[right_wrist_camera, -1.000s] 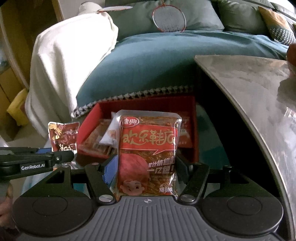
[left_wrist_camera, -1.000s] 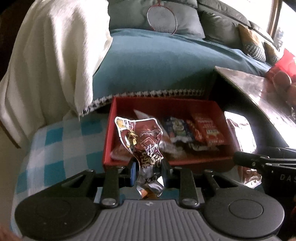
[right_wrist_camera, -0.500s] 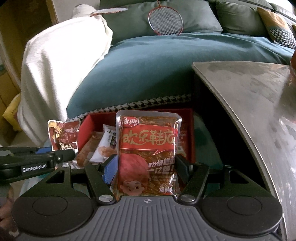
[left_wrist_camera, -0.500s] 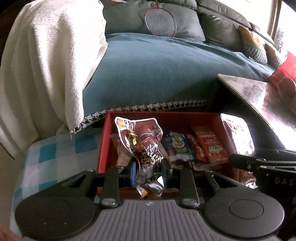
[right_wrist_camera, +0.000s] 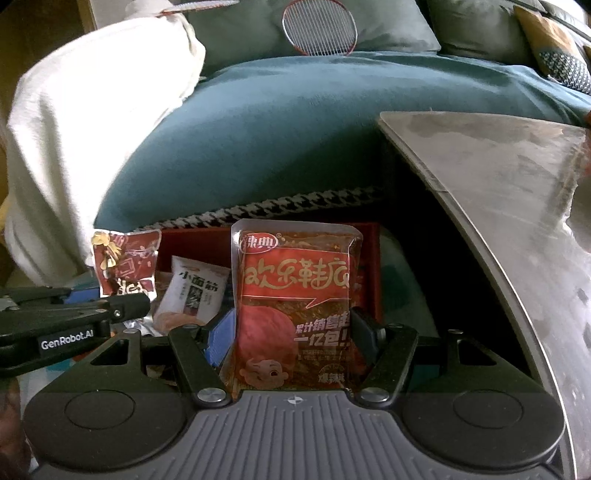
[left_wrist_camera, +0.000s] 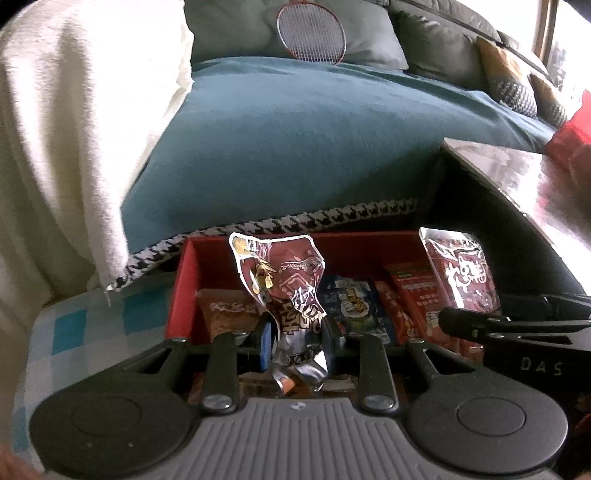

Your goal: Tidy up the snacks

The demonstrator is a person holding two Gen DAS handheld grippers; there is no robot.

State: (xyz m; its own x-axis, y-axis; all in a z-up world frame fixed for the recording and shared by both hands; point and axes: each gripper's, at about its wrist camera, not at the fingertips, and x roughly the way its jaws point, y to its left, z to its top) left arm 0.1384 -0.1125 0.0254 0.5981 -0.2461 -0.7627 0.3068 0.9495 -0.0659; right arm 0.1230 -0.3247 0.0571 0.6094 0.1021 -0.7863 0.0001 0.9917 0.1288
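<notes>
My left gripper (left_wrist_camera: 297, 338) is shut on a crumpled dark red foil snack packet (left_wrist_camera: 284, 280), held upright over the near edge of a red box (left_wrist_camera: 184, 284). The box holds several snack packets, among them a blue one (left_wrist_camera: 349, 304) and a white one (right_wrist_camera: 194, 291). My right gripper (right_wrist_camera: 293, 334) is shut on a red spicy-strip packet (right_wrist_camera: 295, 295), held upright just right of the left one, above the box's (right_wrist_camera: 371, 280) right part. In the left wrist view that packet (left_wrist_camera: 461, 273) and the right gripper's fingers (left_wrist_camera: 476, 326) show at right. The left gripper (right_wrist_camera: 122, 308) and its packet (right_wrist_camera: 123, 266) show at left in the right wrist view.
The box sits on a blue-and-white checked surface (left_wrist_camera: 77, 325) in front of a teal sofa cushion (left_wrist_camera: 295, 147). A cream blanket (left_wrist_camera: 66, 129) hangs at left. A grey tabletop (right_wrist_camera: 509, 206) juts in from the right. A badminton racket (left_wrist_camera: 310, 31) leans at the back.
Both grippers have moved forward and down toward the red box with their packets still held. The box now lies right under the fingers.
</notes>
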